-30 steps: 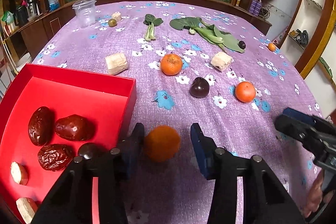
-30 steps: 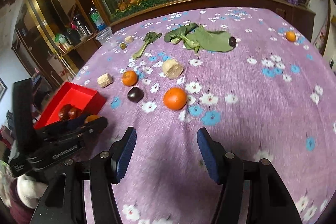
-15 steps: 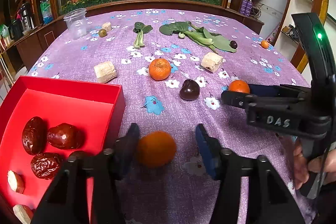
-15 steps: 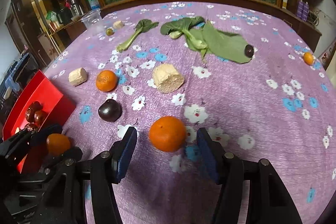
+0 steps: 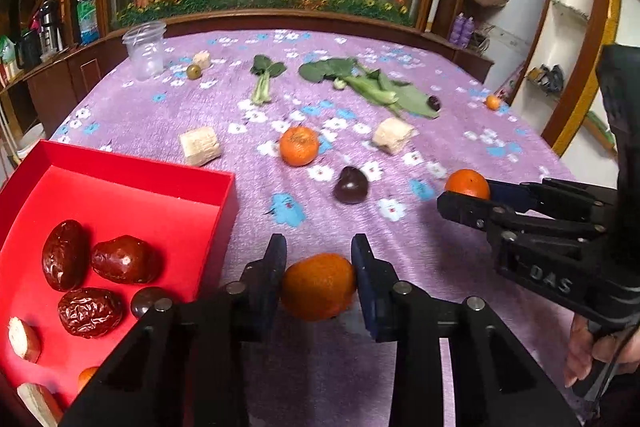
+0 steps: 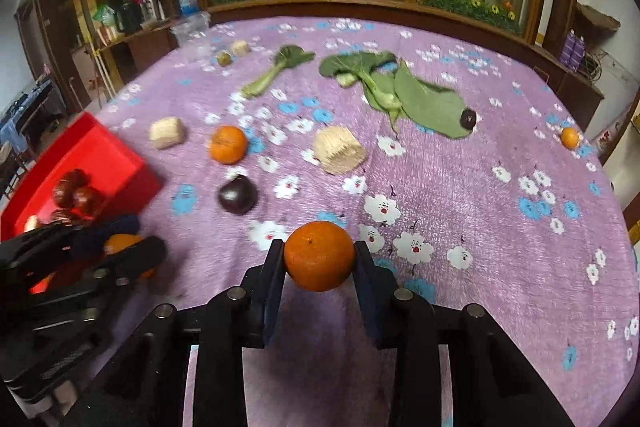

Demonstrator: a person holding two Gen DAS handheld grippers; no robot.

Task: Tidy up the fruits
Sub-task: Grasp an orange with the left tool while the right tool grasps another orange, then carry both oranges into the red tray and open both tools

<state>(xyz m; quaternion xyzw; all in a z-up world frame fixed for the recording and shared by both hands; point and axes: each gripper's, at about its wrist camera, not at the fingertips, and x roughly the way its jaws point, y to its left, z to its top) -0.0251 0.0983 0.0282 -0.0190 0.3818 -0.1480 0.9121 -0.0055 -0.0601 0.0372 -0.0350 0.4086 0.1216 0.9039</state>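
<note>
My left gripper (image 5: 319, 267) is shut on an orange mandarin (image 5: 319, 287) just right of the red tray (image 5: 132, 169), low over the purple flowered cloth. The tray holds several dark red dates (image 5: 124, 259) and pale cut pieces. My right gripper (image 6: 319, 261) is shut on a second mandarin (image 6: 319, 255); it shows in the left wrist view (image 5: 466, 187) at the right. A third mandarin (image 5: 299, 146), a dark plum (image 5: 351, 185) and a small far mandarin (image 5: 493, 101) lie on the cloth.
Pale corn-like chunks (image 5: 199, 147) (image 5: 392, 135), leafy greens (image 5: 372, 87), a small dark fruit (image 5: 434, 102), a green fruit (image 5: 194, 71) and a clear plastic cup (image 5: 145, 49) lie farther back. A wooden ledge with flowers borders the far table edge.
Both grippers have closed onto their mandarins. The right gripper moved forward and left to reach its mandarin; the left stayed beside the tray.
</note>
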